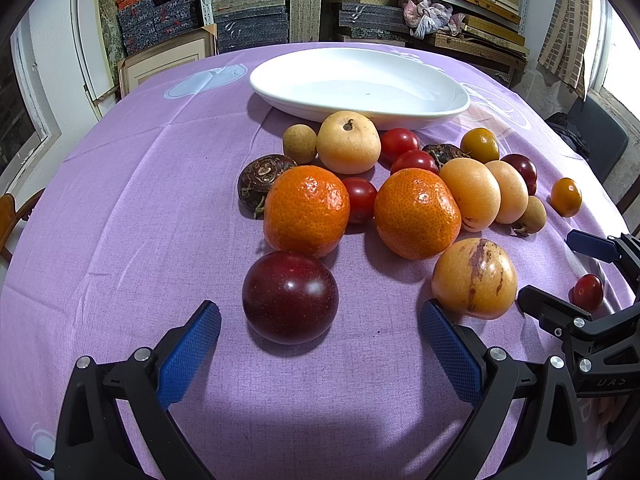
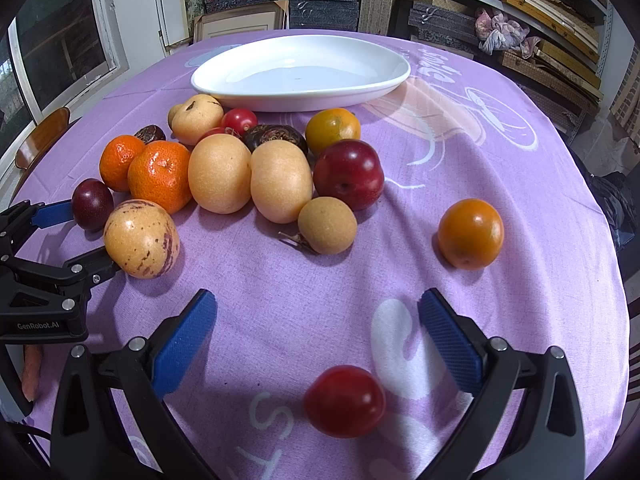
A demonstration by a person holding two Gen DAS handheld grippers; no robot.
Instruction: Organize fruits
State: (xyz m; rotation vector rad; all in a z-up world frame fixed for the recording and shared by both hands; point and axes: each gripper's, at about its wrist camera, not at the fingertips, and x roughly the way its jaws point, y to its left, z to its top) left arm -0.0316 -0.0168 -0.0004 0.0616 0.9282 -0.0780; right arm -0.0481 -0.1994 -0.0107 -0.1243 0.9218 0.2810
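Fruits in a loose cluster on the surface under a purple printed tablecloth [image 1: 120,200], just in front of an empty white oval ceramic plate [image 1: 360,84]. Among them two bright orange mandarins [image 1: 306,210] side by side, with small red cherry tomatoes [image 1: 360,200] between and behind them, pale yellow rounded fruits [image 1: 348,142], and a dark brown wrinkled fruit [image 1: 260,184] at the left edge.

Left gripper [image 1: 320,352] low over the cloth, jaws wide apart and holding nothing, with a dark purple round plum [image 1: 290,296] just ahead between the blue pads [image 1: 192,344]. Yellow fruit with purple streaks [image 1: 474,278] close beside its right pad.

Right gripper [image 2: 318,336] also spread wide and empty, a small red cherry tomato [image 2: 345,400] lying between its arms, apart from both. Single orange-yellow round fruit [image 2: 470,234] alone to the right, well apart from the cluster.
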